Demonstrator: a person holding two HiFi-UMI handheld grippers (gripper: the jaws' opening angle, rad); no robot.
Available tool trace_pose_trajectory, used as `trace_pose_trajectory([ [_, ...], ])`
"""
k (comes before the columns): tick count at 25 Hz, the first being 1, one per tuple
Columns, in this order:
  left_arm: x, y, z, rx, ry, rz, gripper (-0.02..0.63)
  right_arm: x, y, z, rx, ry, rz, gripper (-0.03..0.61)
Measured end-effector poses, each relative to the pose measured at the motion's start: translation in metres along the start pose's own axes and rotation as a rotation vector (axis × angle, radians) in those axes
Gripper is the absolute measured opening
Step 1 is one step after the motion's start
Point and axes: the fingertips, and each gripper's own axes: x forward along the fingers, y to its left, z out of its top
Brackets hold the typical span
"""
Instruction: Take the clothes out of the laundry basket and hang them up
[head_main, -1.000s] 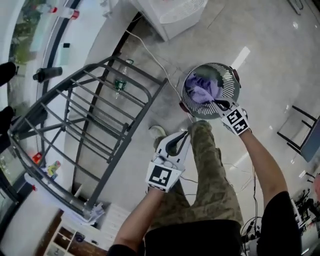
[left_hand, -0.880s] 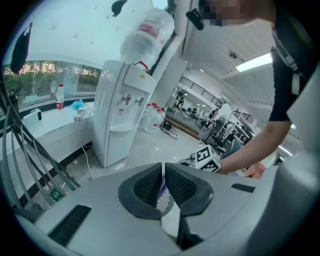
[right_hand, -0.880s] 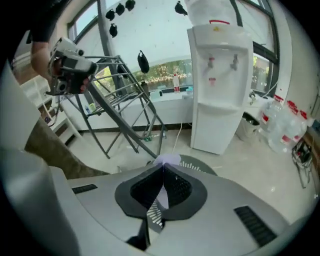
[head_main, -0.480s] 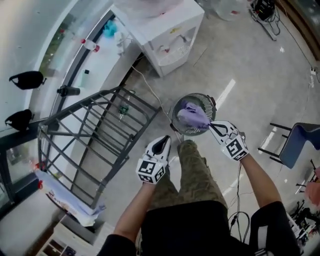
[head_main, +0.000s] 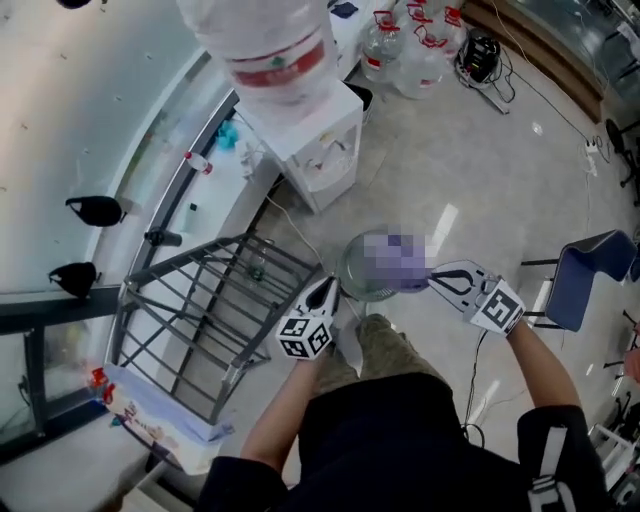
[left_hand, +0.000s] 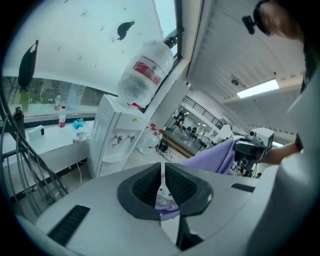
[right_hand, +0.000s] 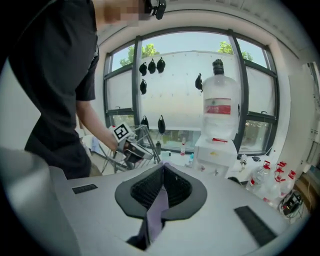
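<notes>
Raised from basket, left gripper and right gripper jaws clenched on lilac garment, bottle label unreadable.

No legible text is shown. A red-and-white label is borne by the water bottle, but its print is too small to be read. Square black-and-white markers are carried on the left gripper and right gripper.

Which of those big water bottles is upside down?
The bottle seated neck-down on the white dispenser; the others stand upright on the floor nearby, red caps on top.
</notes>
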Motion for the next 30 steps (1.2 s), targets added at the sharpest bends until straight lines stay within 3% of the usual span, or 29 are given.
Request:
trace_pose_trajectory([
  [6, 0.015, -0.039, 0.043, 0.123, 0.014, -0.096, 0.018, -0.05, 0.012, 0.069, -0.024, -0.064, 0.032, 0.002],
  [9, 0.032, -0.049, 0.059, 0.14, 0.025, -0.146, 0.019, -0.065, 0.03, 0.096, -0.025, -0.086, 0.083, 0.002],
  [11, 0.046, -0.059, 0.073, 0.159, 0.03, -0.193, 0.02, -0.074, 0.043, 0.11, -0.063, -0.067, 0.136, 0.002],
  [13, 0.06, -0.074, 0.079, 0.235, 0.058, -0.255, 0.02, -0.085, 0.057, 0.114, -0.135, -0.006, 0.201, 0.002],
  [16, 0.081, -0.1, 0.063, 0.376, 0.144, -0.36, 0.029, -0.103, 0.069, 0.117, -0.198, 0.047, 0.244, 0.002],
  [17, 0.086, -0.107, 0.053, 0.412, 0.181, -0.399, 0.062, -0.109, 0.071, 0.12, -0.2, 0.046, 0.24, 0.002],
  [19, 0.09, -0.118, 0.028, 0.448, 0.256, -0.475, 0.141, -0.118, 0.072, 0.123, -0.196, 0.042, 0.232, 0.002],
  [23, 0.089, -0.13, -0.017, 0.47, 0.363, -0.595, 0.187, -0.127, 0.071, 0.126, -0.189, 0.044, 0.246, 0.002],
  [27, 0.084, -0.146, -0.051, 0.517, 0.409, -0.677, 0.201, -0.133, 0.072, 0.126, -0.167, 0.04, 0.244, 0.002],
  [30, 0.09, -0.157, -0.053, 0.561, 0.38, -0.681, 0.207, -0.136, 0.073, 0.125, -0.177, 0.035, 0.243, 0.002],
])
